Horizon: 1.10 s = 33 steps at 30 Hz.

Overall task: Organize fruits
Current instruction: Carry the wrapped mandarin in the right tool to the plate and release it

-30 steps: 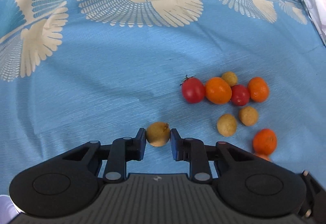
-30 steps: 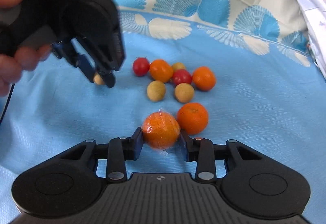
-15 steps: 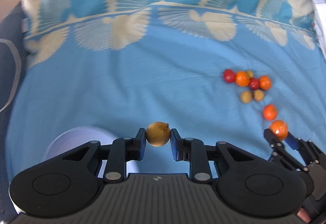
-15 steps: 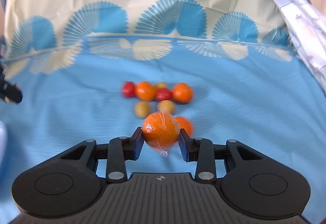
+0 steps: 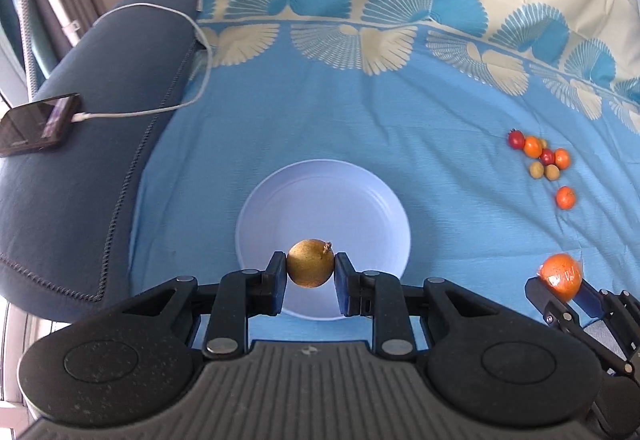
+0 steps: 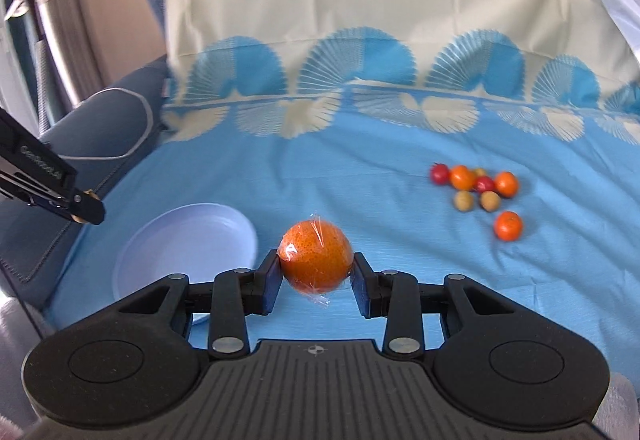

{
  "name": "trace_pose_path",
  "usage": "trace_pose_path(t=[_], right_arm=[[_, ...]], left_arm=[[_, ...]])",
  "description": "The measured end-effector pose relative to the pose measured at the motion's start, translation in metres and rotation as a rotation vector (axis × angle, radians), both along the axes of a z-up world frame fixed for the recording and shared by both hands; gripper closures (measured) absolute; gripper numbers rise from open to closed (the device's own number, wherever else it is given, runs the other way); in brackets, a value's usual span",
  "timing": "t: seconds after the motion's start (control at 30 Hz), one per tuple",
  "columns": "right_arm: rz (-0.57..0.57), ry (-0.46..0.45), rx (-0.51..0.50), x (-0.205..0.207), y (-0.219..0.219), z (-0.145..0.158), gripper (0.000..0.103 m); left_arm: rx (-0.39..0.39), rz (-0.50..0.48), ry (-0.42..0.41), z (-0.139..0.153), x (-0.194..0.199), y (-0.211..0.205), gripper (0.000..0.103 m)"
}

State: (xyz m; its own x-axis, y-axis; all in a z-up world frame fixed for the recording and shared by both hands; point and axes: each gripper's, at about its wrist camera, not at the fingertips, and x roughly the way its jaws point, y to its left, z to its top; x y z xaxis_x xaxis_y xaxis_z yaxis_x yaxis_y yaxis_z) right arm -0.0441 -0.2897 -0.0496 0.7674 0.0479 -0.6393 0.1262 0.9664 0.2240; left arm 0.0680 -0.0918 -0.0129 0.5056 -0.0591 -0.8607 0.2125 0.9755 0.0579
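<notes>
My left gripper [image 5: 311,272] is shut on a small brown-yellow round fruit [image 5: 310,268] and holds it above the near part of a pale lilac plate [image 5: 280,195]. My right gripper [image 6: 316,272] is shut on a plastic-wrapped orange [image 6: 316,260], held above the blue cloth just right of the plate [image 6: 160,240]. The right gripper and its orange [image 5: 560,276] also show at the lower right of the left wrist view. The left gripper's tip [image 6: 86,209] shows at the left edge of the right wrist view.
A cluster of several small fruits, red, orange and tan [image 6: 476,185], lies on the blue cloth at the right, also in the left wrist view [image 5: 542,159]. A dark blue cushion [image 5: 80,159] with a phone [image 5: 38,123] and white cable lies left.
Both grippers have moved left and back from the fruit cluster, each carrying its fruit. The plate has come into view under the left gripper.
</notes>
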Motion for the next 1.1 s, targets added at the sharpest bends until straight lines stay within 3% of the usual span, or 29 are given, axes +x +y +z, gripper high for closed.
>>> trace_pose_path(t=[0.2, 0.5, 1.1], right_arm=[[0.071, -0.040, -0.029, -0.014, 0.033, 0.032, 0.065], [0.138, -0.047, -0.064, -0.025, 0.063, 0.053, 0.065], [0.178, -0.006, -0.096, -0.010, 0.076, 0.045, 0.065]], left_arm=[[-0.043, 0.035, -0.027, 0.009, -0.019, 0.031, 0.075], [-0.079, 0.062, -0.035, 0.009, -0.030, 0.056, 0.075], [-0.063, 0.092, -0.010, -0.013, -0.012, 0.063, 0.075]])
